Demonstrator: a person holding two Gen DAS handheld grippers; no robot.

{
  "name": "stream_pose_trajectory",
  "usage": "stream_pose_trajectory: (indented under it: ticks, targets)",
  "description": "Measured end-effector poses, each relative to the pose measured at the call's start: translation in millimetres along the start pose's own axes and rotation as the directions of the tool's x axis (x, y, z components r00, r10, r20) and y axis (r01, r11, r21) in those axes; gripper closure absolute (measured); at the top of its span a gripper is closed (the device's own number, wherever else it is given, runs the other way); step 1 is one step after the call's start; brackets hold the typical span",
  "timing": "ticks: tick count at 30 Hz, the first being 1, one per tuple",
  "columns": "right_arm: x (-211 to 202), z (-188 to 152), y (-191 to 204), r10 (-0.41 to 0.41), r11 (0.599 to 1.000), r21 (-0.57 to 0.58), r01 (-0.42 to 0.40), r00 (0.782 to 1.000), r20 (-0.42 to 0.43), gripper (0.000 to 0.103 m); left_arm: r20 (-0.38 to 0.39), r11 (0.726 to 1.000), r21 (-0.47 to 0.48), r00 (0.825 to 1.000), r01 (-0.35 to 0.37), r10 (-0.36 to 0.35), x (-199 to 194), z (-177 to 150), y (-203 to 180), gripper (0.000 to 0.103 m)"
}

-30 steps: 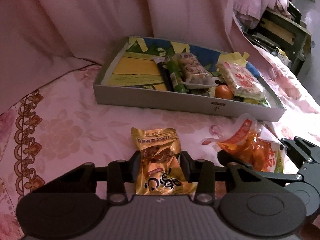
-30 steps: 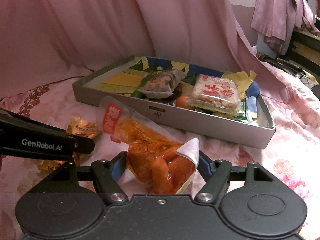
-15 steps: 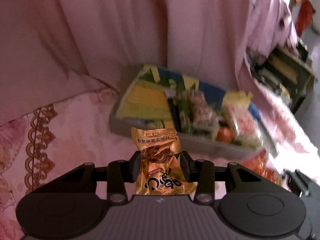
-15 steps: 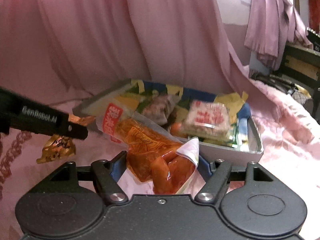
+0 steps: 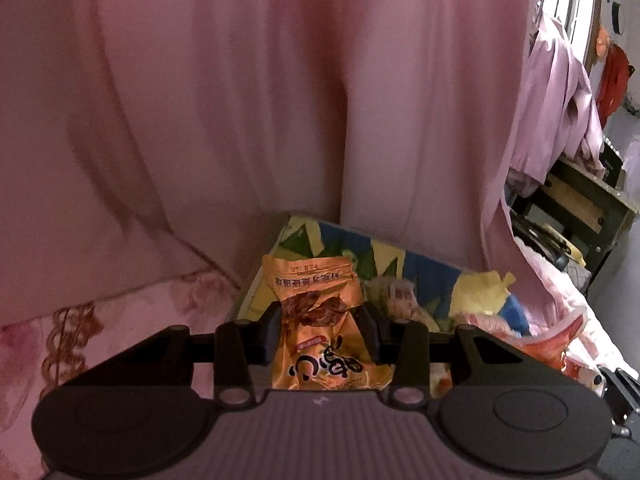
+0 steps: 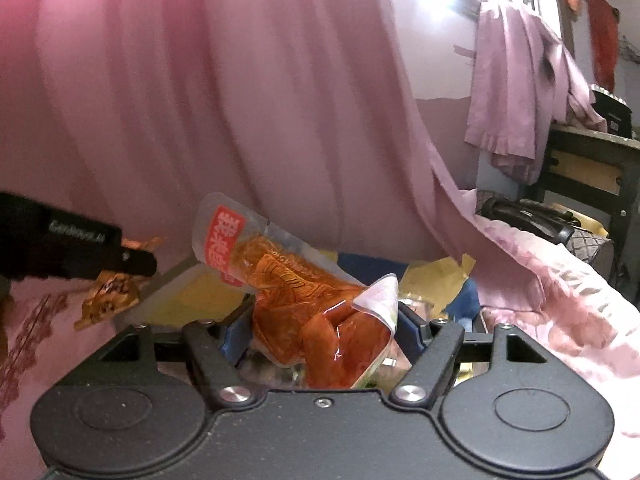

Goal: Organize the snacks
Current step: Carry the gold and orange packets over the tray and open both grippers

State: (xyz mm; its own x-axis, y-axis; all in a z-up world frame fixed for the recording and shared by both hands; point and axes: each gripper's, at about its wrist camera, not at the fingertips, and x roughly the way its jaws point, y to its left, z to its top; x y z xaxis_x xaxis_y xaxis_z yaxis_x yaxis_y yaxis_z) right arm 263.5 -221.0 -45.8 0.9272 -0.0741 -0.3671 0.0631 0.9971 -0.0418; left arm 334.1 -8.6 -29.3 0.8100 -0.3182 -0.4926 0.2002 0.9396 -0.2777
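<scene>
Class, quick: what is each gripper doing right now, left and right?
Left gripper: closed on the gold snack packet.
Right gripper: closed on the clear packet of orange-red snack.

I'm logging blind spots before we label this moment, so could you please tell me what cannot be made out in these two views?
- Box contents, left wrist view: largely hidden behind the gold packet and the left hand-held gripper; what shows is blurred.
- Box floor, right wrist view: covered by the orange pouch in the right hand-held gripper.
- Gold packet, right wrist view: blurred and partly hidden by the left hand-held gripper's finger.
</scene>
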Motion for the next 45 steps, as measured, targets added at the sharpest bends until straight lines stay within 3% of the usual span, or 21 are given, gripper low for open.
stream_pose_trajectory:
  ticks: [14, 23, 29, 35, 41, 45]
  targets:
    - [54, 4, -4, -0.056, 0.998, 0.006, 0.056, 0.998, -0.005, 0.029, 0.022, 0.999, 0.024, 0.999, 0.029, -0.030, 40, -5, 5, 0.058]
    - [86, -3, -1, -0.088, 0.996, -0.015, 0.087, 0.990, -0.107, 0.028, -0.023, 0.996, 0.079, 0.999, 0.040, -0.039, 55, -11, -1, 0.057]
    - [88, 0, -3, -0.062, 0.998, 0.015, 0.065, 0.990, -0.130, 0.019, -0.030, 0.997, 0.058, 0.998, 0.053, -0.051, 55, -10, 4, 0.055]
    - [82, 7, -5, -0.047, 0.998, 0.026, 0.051, 0.991, -0.126, 0.010, -0.053, 0.997, 0.052, 0.997, 0.052, -0.049, 59, -10, 2, 0.048]
    - [64, 17, -13, -0.051, 0.996, 0.069, 0.058, 0.994, -0.101, 0.006, -0.039, 0.998, 0.035, 0.998, 0.048, -0.047, 49, -8, -1, 0.023]
    - [43, 25, -20, -0.057, 0.993, 0.100, 0.063, 0.997, -0.057, 0.001, -0.009, 0.999, 0.029, 1.000, 0.024, -0.024, 31, -4, -2, 0.015]
